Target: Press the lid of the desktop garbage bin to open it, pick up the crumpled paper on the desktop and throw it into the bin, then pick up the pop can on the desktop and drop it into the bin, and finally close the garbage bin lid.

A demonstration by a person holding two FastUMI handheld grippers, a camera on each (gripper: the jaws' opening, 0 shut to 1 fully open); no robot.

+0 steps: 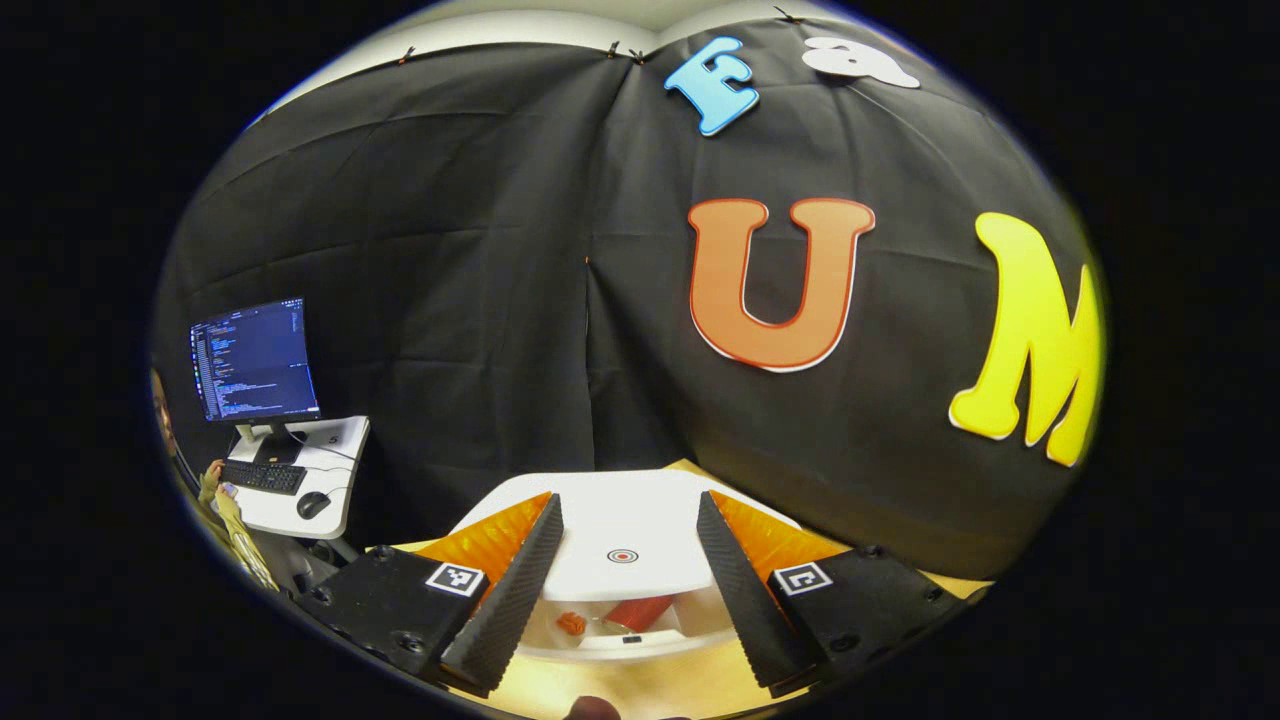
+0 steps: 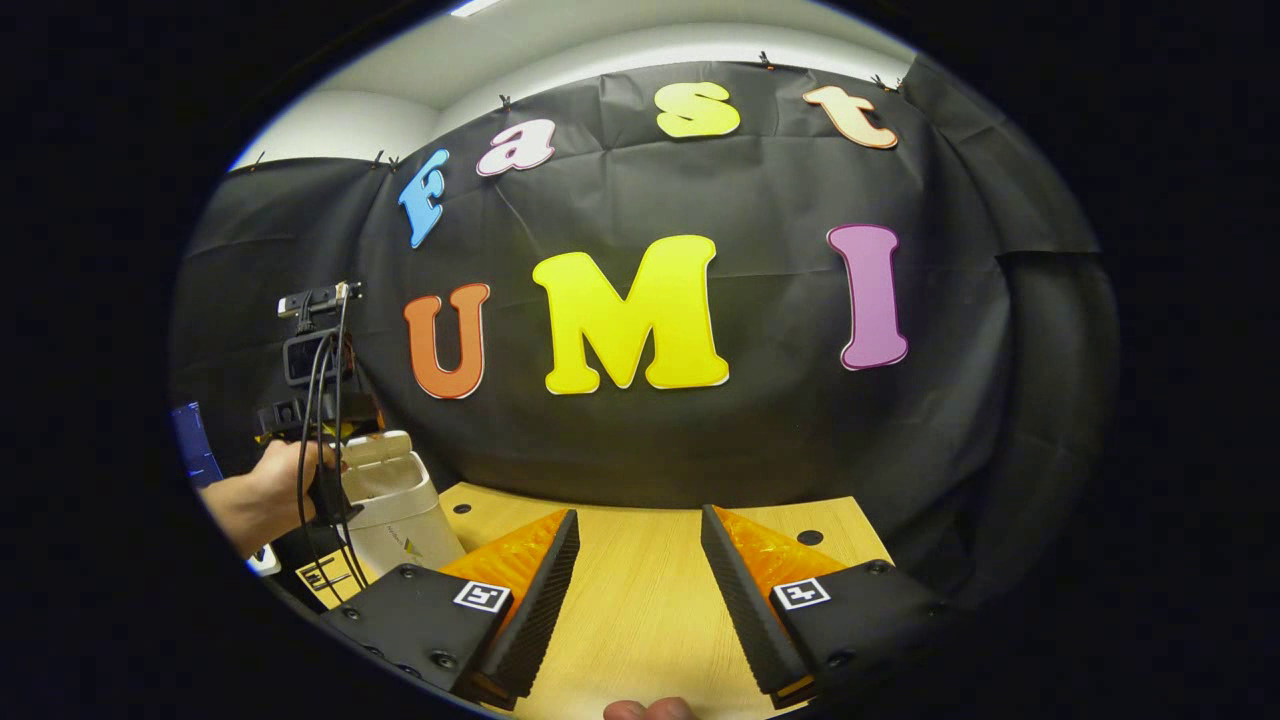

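Observation:
The white desktop bin [image 1: 620, 648] stands right under my left gripper [image 1: 630, 500], which is open with its fingers either side of the lid [image 1: 620, 520]. The lid carries a red target mark [image 1: 622, 555] and is tilted up, leaving a gap at the front. Through that gap I see a red pop can [image 1: 645, 610] and a small orange piece [image 1: 571, 622] inside. In the right gripper view the bin [image 2: 400, 510] is at the far left, and a hand [image 2: 265, 495] holds the other gripper beside it. My right gripper [image 2: 640, 512] is open over the bare wooden table [image 2: 640, 600].
A side desk [image 1: 330, 470] with a monitor [image 1: 255, 360], keyboard and mouse stands at the left, with a person at its edge. A camera rig with hanging cables [image 2: 320, 340] rises above the bin. The table has a round hole [image 2: 810, 537] near its back right corner.

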